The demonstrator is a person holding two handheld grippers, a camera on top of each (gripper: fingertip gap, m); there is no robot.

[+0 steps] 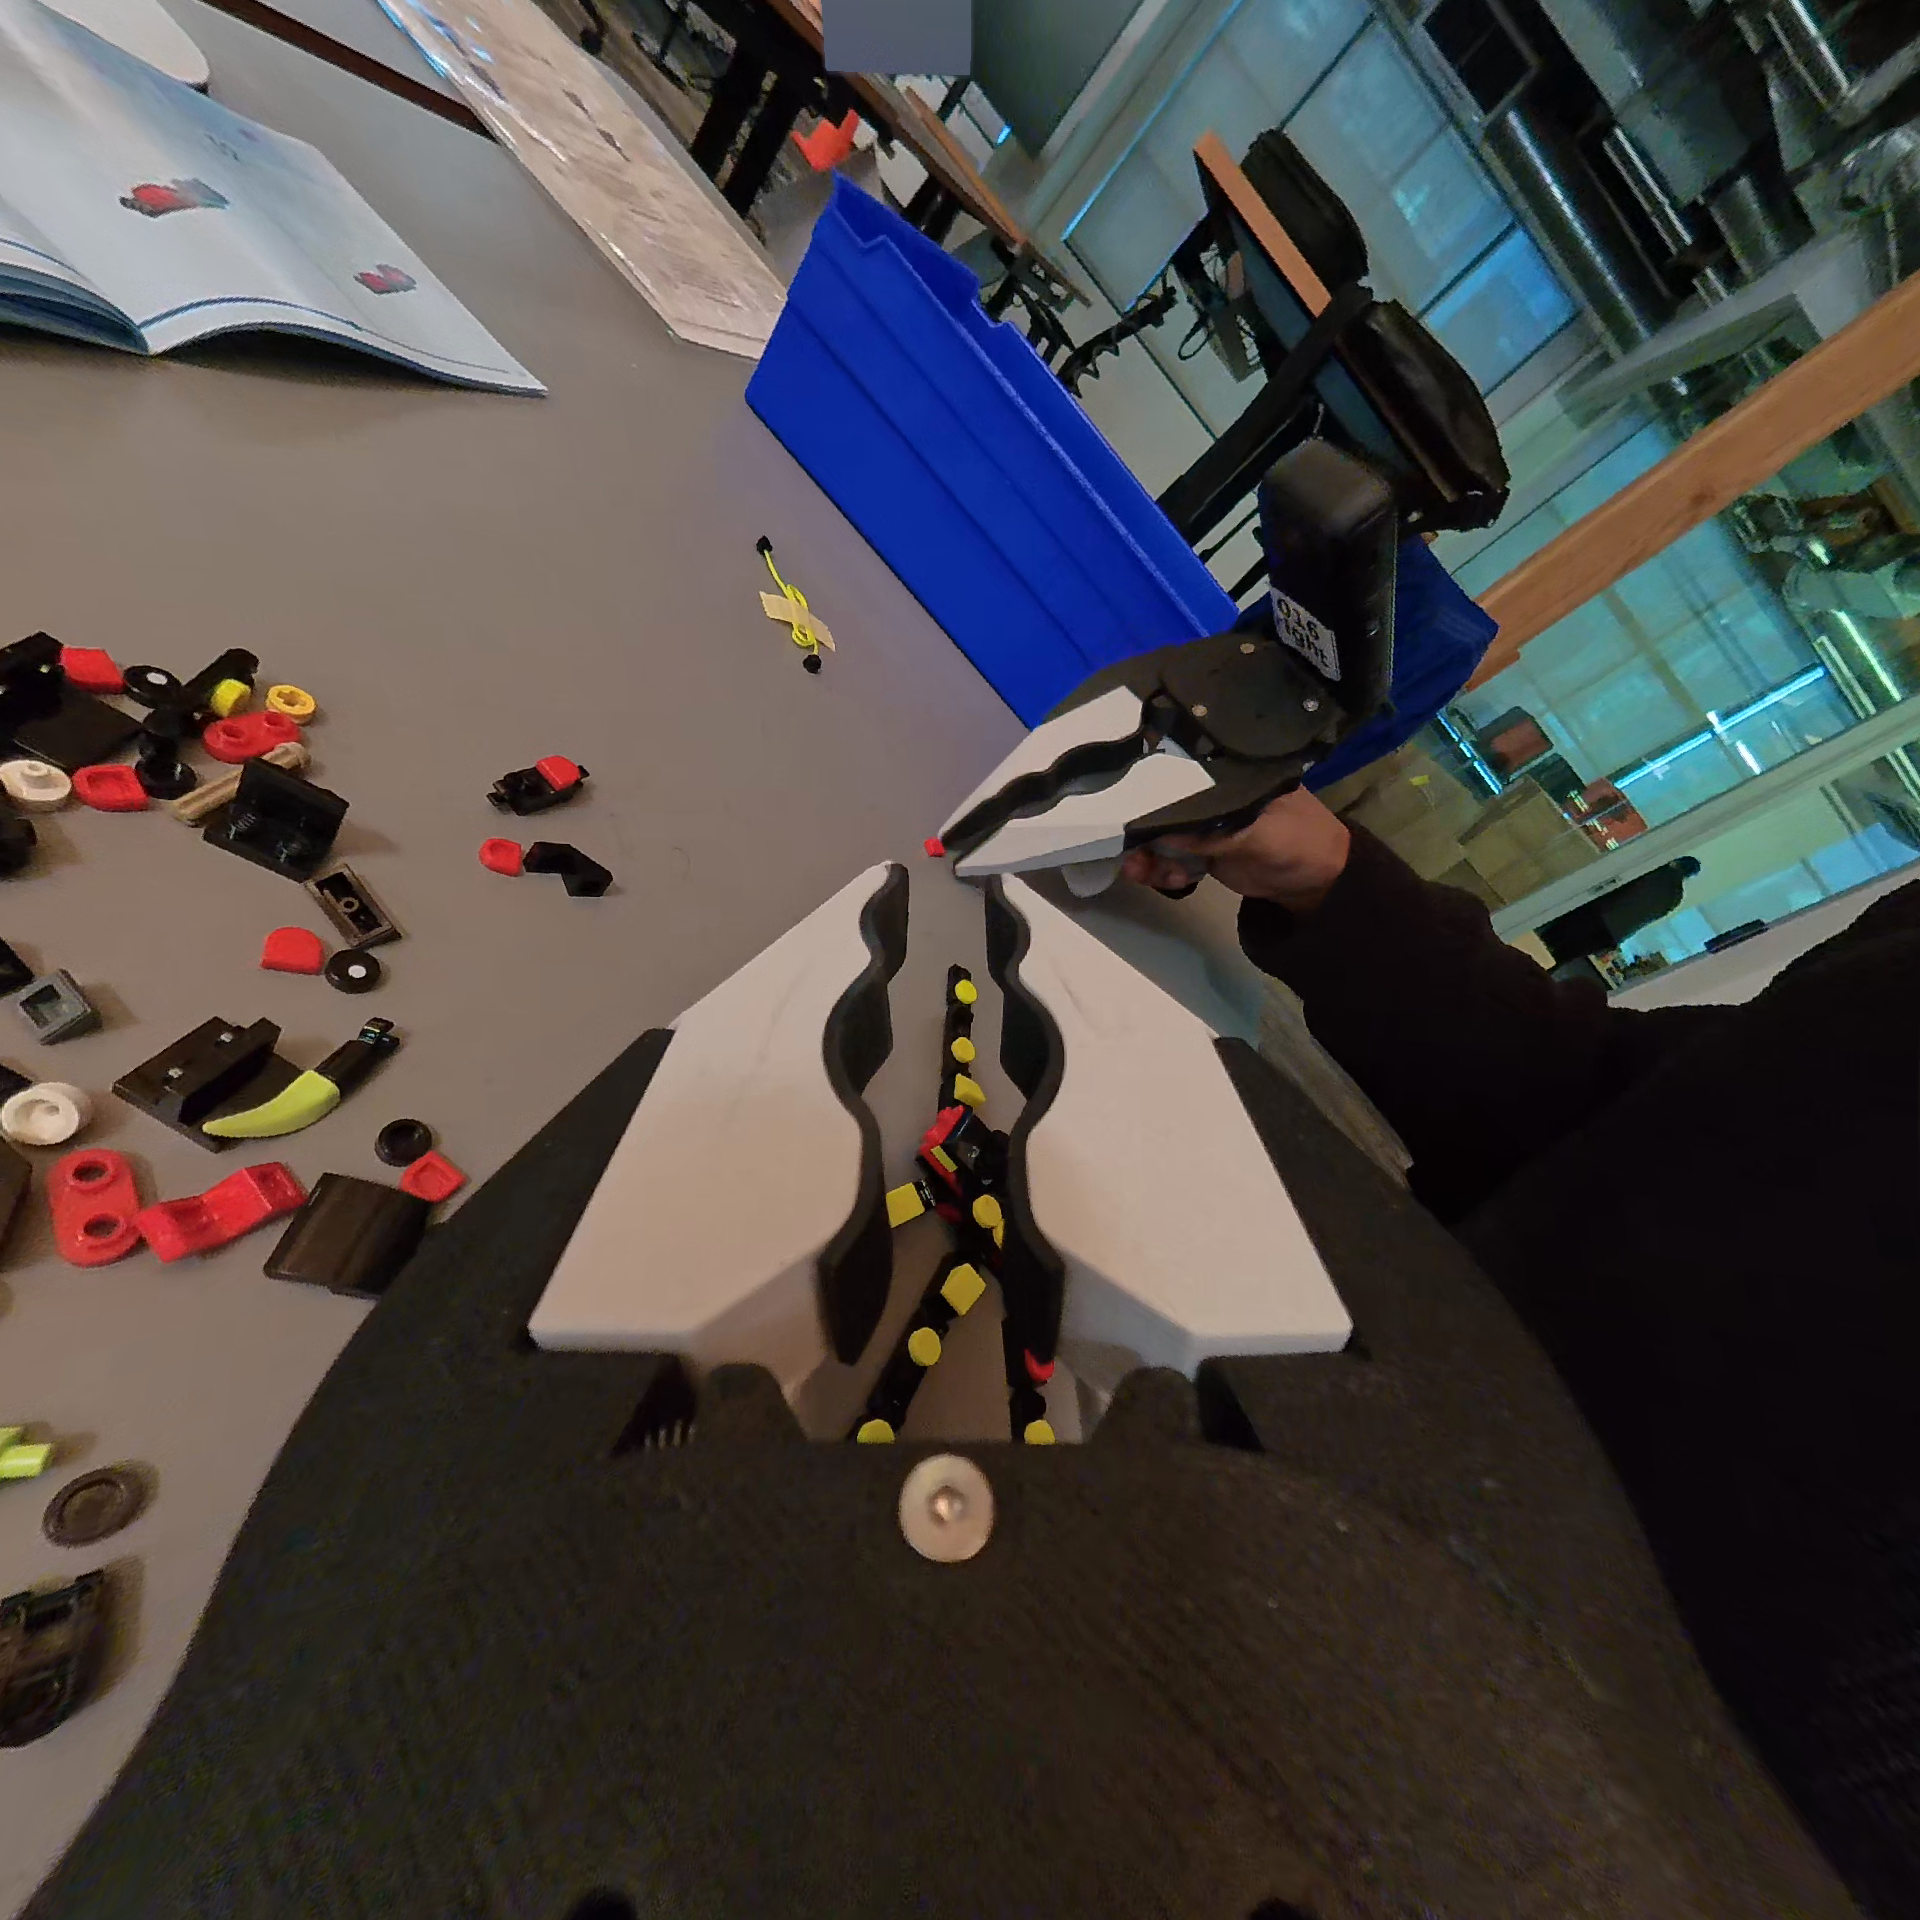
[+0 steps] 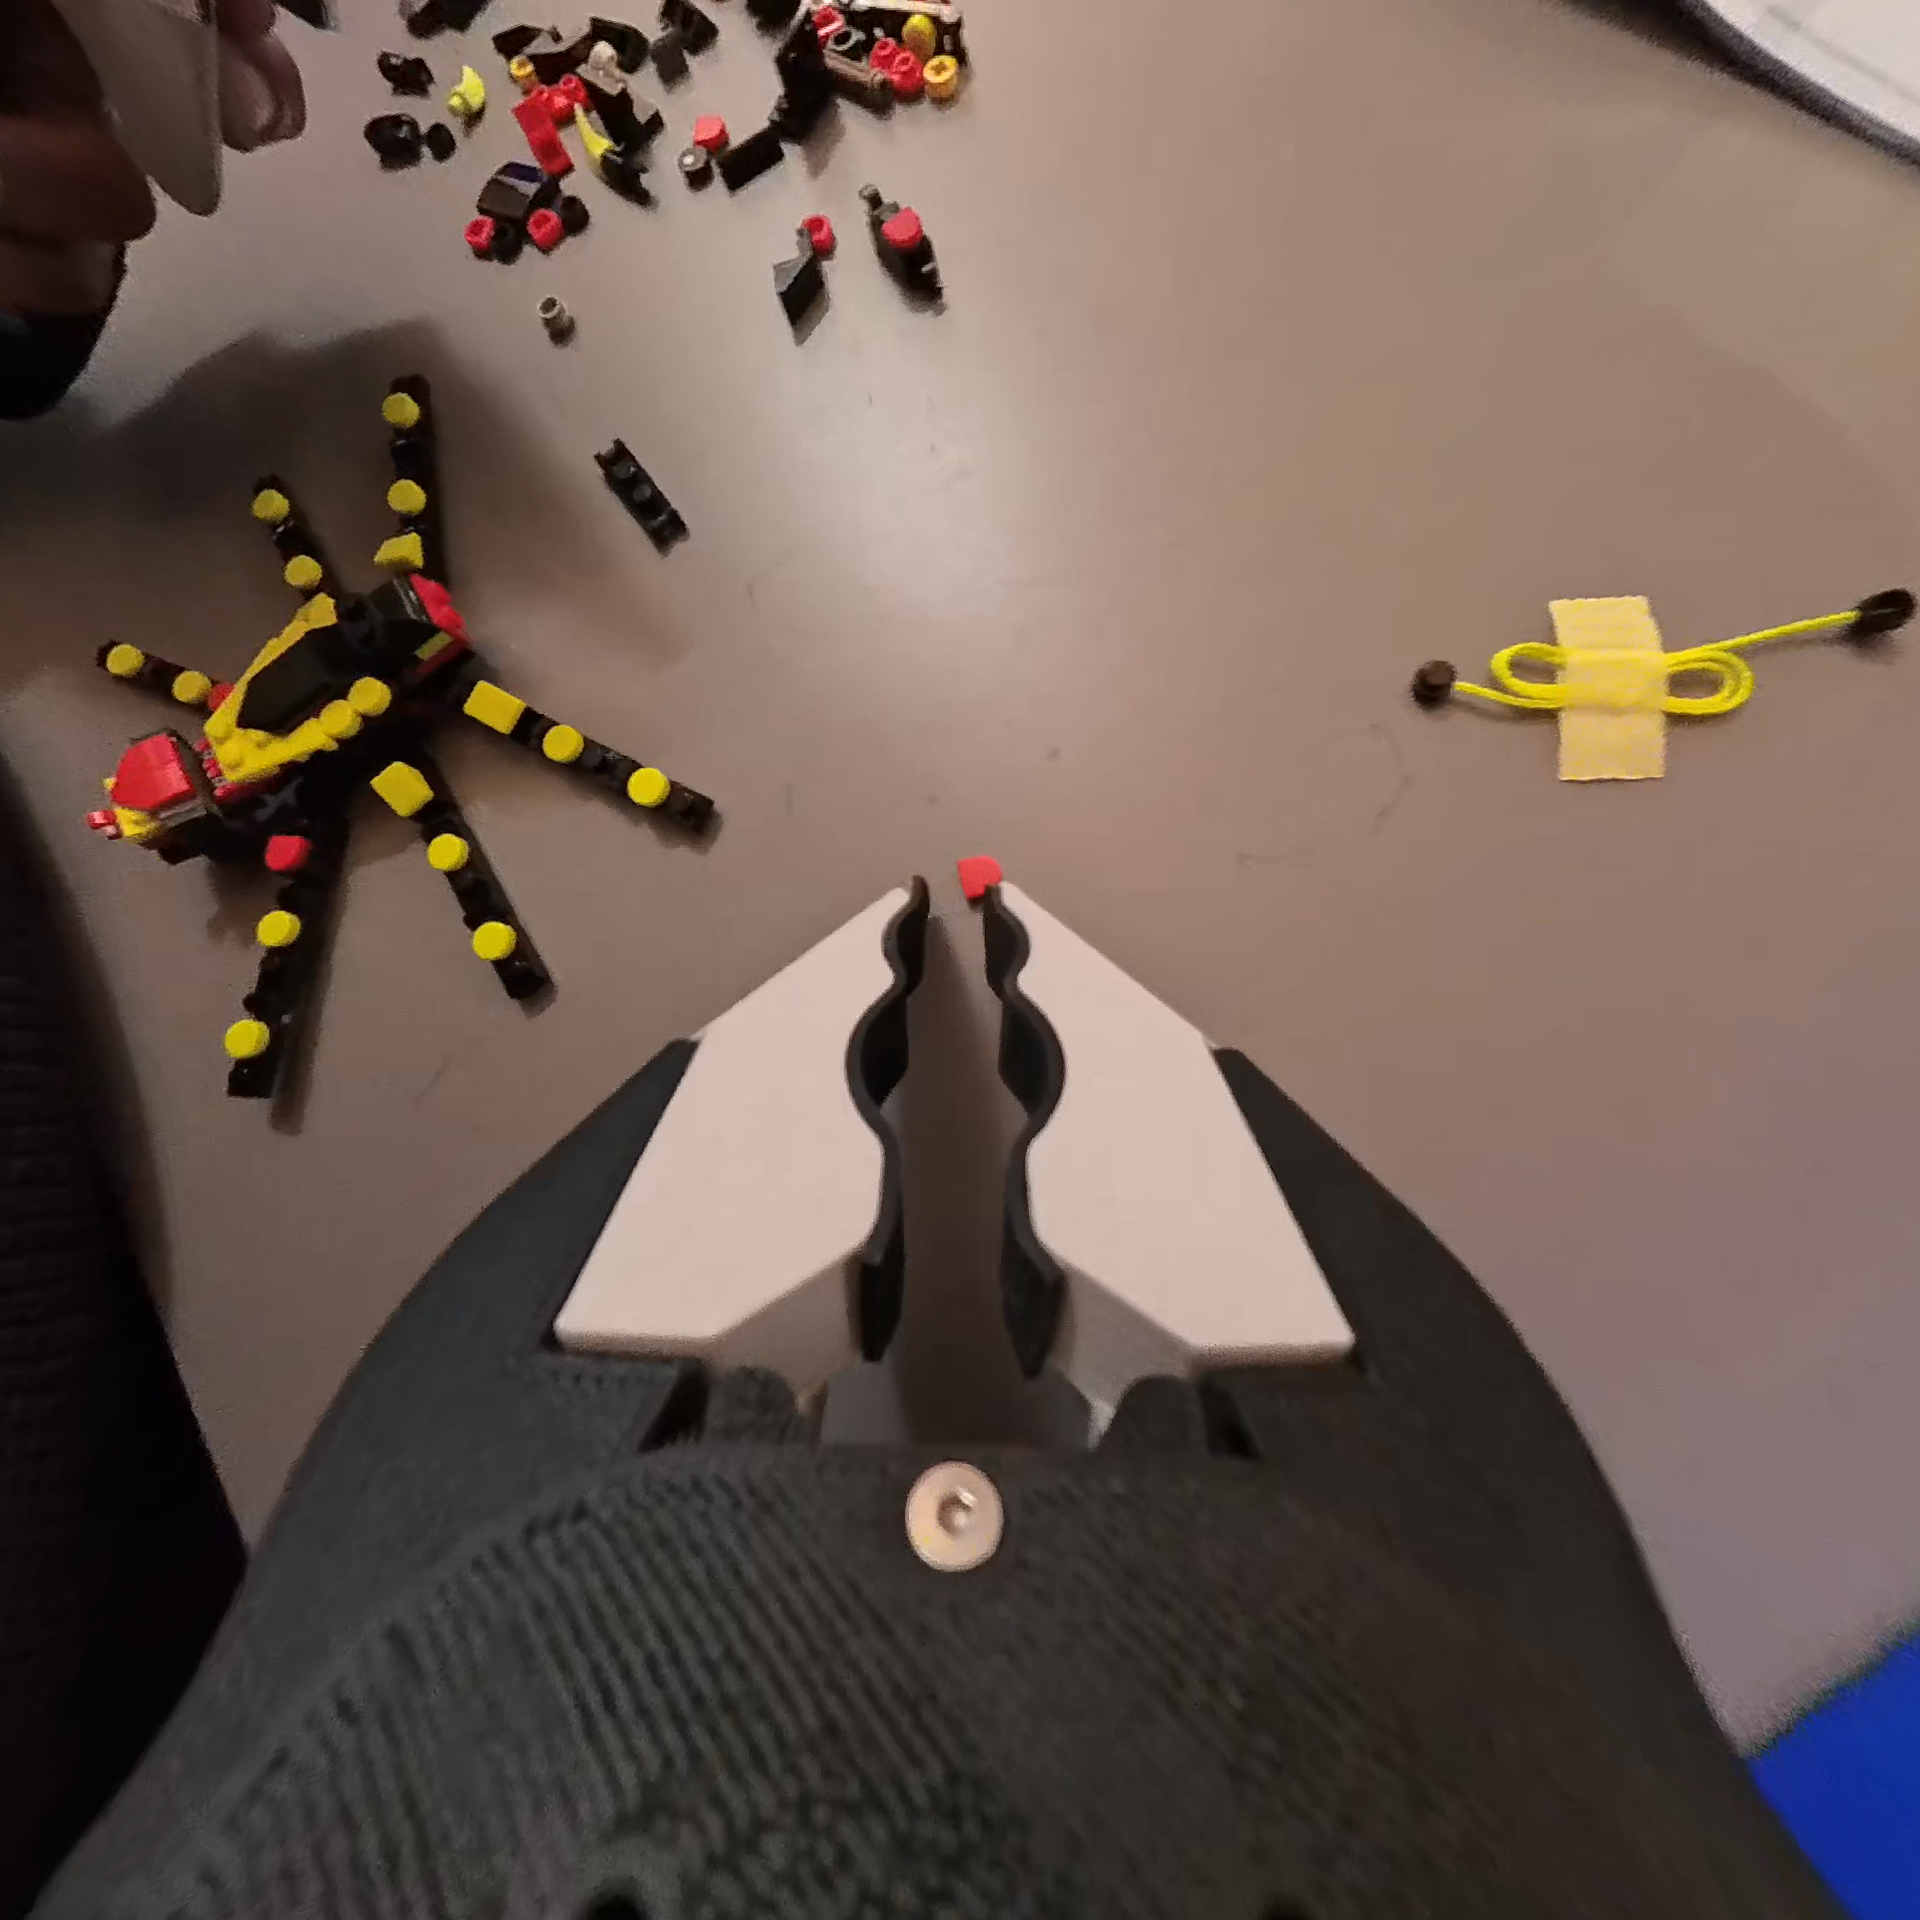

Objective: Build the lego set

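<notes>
Red, tiny and alone, a small piece [image 2: 978, 876] lies on the grey tabletop [image 2: 1143, 468] right at the tip of the right claw [image 2: 951, 902], just beyond one finger rather than between the two. That claw's fingers stand slightly apart and hold nothing.

Much of the build looks done: at the left of the right wrist view sits a black-and-yellow spider model [image 2: 312, 717] with a red head and long studded legs spread over the tabletop. Plenty seems left, though, judging by the loose pieces [image 2: 665, 114] heaped along the upper edge, a black strip [image 2: 639, 494] lying apart from them, and a yellow string [image 2: 1621, 675] wrapped in tape at the right.

Only the left wrist view shows the open instruction booklet [image 1: 239, 260] in the upper left, the blue bin [image 1: 966, 447] behind, and the whole right claw seen from outside, with the hand [image 1: 1247, 847] gripping it. There the left claw [image 1: 940, 883] hangs over the spider, whose legs show in the gap between its fingers; those fingers are parted, and I cannot tell whether they touch the model.
</notes>
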